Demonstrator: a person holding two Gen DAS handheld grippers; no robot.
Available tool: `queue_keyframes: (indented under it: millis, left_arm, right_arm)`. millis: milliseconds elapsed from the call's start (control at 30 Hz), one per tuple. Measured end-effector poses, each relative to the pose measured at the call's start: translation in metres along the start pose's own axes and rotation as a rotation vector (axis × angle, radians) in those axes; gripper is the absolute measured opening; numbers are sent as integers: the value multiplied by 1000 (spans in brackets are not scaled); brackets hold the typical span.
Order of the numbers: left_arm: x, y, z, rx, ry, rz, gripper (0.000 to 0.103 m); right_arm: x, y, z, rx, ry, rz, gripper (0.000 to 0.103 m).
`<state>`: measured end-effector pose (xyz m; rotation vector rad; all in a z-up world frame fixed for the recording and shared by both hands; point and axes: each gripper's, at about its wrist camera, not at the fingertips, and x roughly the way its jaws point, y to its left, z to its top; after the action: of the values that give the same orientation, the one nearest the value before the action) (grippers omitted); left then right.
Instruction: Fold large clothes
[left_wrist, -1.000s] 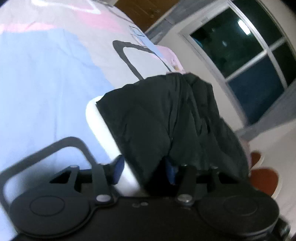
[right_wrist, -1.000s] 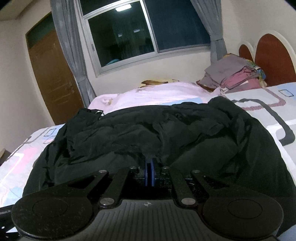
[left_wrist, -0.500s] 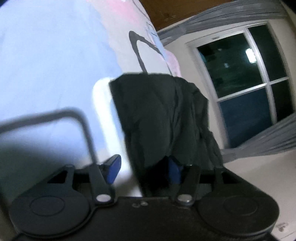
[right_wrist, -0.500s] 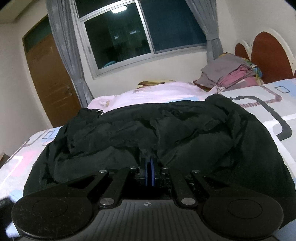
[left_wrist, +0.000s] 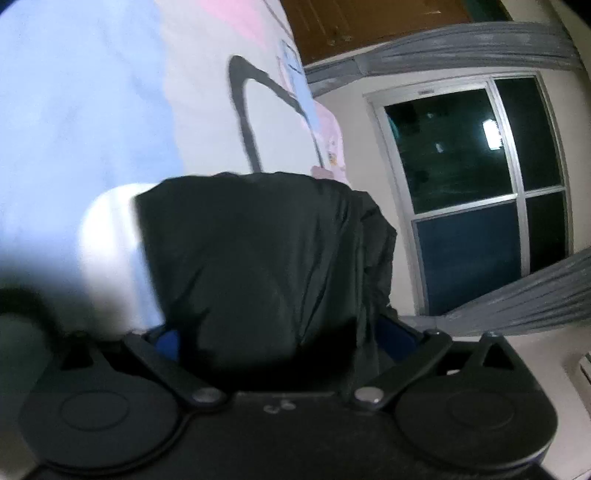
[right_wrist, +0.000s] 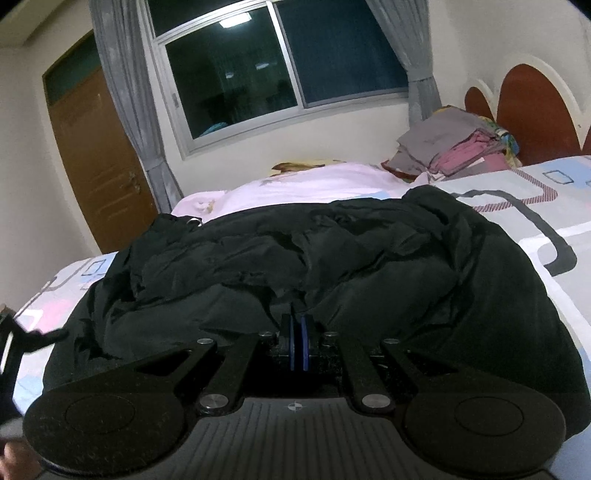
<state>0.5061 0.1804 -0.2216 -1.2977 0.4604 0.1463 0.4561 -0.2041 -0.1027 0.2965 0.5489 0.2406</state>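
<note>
A large black garment (right_wrist: 332, 266) lies rumpled across the patterned bedsheet (right_wrist: 546, 206). My right gripper (right_wrist: 297, 345) is shut, its blue pads pinching the garment's near edge. In the left wrist view the same black garment (left_wrist: 258, 266) fills the space between the spread fingers of my left gripper (left_wrist: 280, 338). That gripper is open, and the cloth drapes over its blue pads (left_wrist: 168, 341) without being pinched. The left view is tilted, with the bedsheet (left_wrist: 92, 110) at upper left.
A stack of folded clothes (right_wrist: 454, 147) sits by the red headboard (right_wrist: 532, 110) at the right. A pink cover (right_wrist: 314, 188) lies behind the garment. A window (right_wrist: 280, 62), grey curtains and a wooden door (right_wrist: 96, 158) stand beyond the bed.
My left gripper has opened wider and moved forward, so the black cloth now sits between its fingers. The view has tilted further. My right gripper has stayed shut on the garment.
</note>
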Motion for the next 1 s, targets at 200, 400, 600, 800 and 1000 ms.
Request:
queue_keyframes:
  millis: [200,400,600,800,1000]
  left_arm:
    - [32,-11,2,155,55,-5,40]
    - [2,-22,-8,180,28,-98,17]
    - [-31,-13,-47,346,-53,39,57]
    - [-22,10,-30,177,-65,11,61]
    - [-13,9,-26,171,-77,4,45]
  right_arm:
    - [0,7,11,-20,-40,8,5]
    - [5,26,26,-46,-72,41,5]
    - [38,22,-17,-72,53,79,1]
    - [21,22,-4,-57,13,55,1]
    - [27,19,0,-60,19,62,1]
